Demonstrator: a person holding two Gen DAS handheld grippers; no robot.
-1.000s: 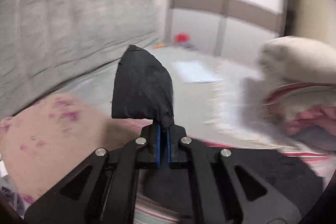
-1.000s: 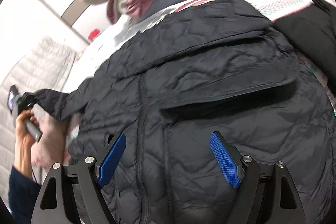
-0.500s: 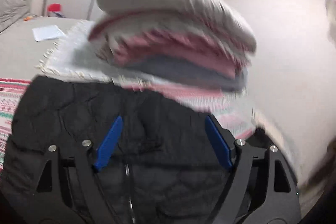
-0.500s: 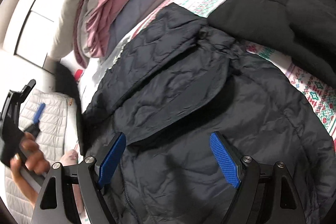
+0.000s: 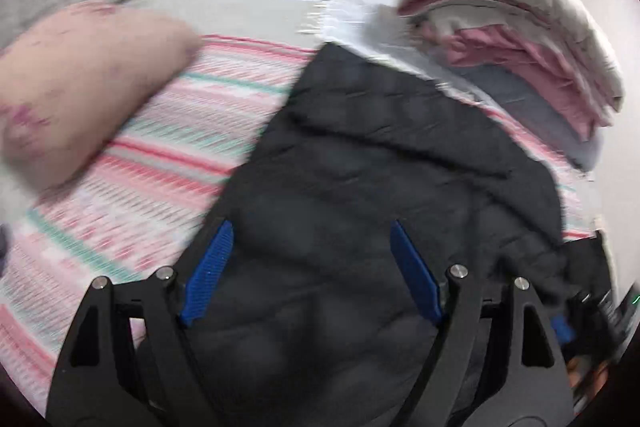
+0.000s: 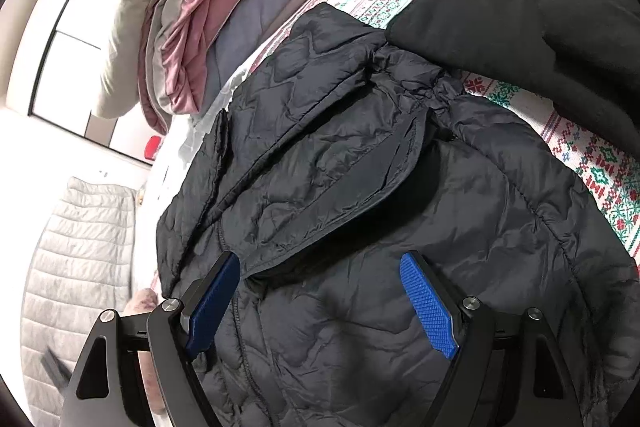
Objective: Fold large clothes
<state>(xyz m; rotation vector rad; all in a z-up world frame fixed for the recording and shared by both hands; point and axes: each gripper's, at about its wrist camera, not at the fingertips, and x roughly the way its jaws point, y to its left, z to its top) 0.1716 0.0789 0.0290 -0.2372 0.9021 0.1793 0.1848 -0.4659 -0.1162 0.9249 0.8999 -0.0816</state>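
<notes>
Both released, nothing clamped: left gripper [image 5: 310, 267] and right gripper [image 6: 320, 299] above quilted, wrinkled black puffer jacket [image 6: 360, 187], sleeve folded across its front. Beneath, patterned pink-and-green woven blanket [image 5: 160, 155]. Ahead, stacked folded bedding [image 5: 520, 39]; beyond, white wardrobe doors [image 6: 68, 39].

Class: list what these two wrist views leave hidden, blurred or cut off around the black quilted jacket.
- Black quilted jacket: its near hem, right wrist view, cut off by the bottom edge and the right gripper.
- Pink pillow: its print, left wrist view, motion blur.
- Second black garment: its type, right wrist view, cut off by the edge.
</notes>
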